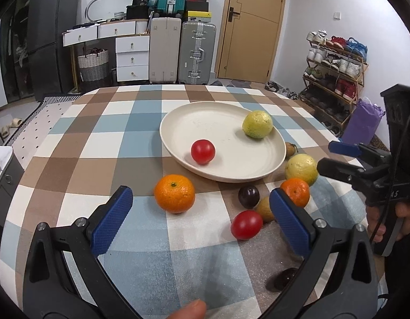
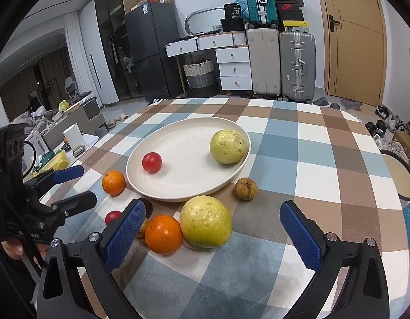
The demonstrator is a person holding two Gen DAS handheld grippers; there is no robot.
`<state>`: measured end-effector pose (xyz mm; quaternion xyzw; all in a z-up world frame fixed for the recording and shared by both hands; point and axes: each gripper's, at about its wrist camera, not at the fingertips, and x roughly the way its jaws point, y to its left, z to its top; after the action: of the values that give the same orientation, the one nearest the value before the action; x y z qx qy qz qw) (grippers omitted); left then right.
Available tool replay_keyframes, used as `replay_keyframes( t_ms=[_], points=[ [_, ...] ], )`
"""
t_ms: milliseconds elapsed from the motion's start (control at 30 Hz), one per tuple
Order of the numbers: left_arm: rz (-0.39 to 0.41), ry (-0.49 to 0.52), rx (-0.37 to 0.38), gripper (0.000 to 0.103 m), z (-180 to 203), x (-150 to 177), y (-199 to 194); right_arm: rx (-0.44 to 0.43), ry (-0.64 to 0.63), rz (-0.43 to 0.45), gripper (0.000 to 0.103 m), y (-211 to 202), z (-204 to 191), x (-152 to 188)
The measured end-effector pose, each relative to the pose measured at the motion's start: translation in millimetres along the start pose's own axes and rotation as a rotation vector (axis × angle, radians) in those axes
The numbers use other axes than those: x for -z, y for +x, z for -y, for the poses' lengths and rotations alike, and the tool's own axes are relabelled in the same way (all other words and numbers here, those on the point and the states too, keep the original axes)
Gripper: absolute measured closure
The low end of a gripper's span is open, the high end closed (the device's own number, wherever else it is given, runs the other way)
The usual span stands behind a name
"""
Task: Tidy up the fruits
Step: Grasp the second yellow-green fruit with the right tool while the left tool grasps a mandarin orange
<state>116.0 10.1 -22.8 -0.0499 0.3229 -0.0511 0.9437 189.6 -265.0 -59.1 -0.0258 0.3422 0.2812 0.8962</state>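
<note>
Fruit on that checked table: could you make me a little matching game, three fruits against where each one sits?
Things:
1. Red tomato
2. Brown wrinkled fruit
3. Larger orange

Places:
A. On the cloth ahead of the open left gripper
B. On the plate
C. On the cloth just off the plate's rim, alone

Pairs: 1-B, 2-C, 3-A

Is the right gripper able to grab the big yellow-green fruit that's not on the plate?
Probably yes. The right gripper is open and empty, and the yellow-green fruit lies straight ahead, though an orange touches its side.
</note>
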Motion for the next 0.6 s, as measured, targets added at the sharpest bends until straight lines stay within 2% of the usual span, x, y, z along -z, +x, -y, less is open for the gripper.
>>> replay_keyframes(
  t_ms=[100, 267, 467, 600],
  points=[
    [-0.01, 0.001, -0.003, 0.0, 0.0, -0.8, 2.8, -0.007, 0.002, -0.043, 0.0, 4.9, 4.0, 2.9],
    [-0.05, -0.049, -0.014, 0.0, -10.2, -1.9, 11.6, -0.019, 0.022, -0.057, 0.0, 7.2, 8.0, 4.1],
    [-0.049, -0.078, -0.054, 0.0, -18.0, -2.6, 14.5, 0.066, 0.05, -0.087, 0.0, 15.4, 15.0, 6.2],
    [-0.068, -0.077, -0.055, 0.0, -18.7, -2.9, 19.1, 0.066, 0.08, -0.09, 0.0, 15.5, 20.8, 6.7]
  ],
)
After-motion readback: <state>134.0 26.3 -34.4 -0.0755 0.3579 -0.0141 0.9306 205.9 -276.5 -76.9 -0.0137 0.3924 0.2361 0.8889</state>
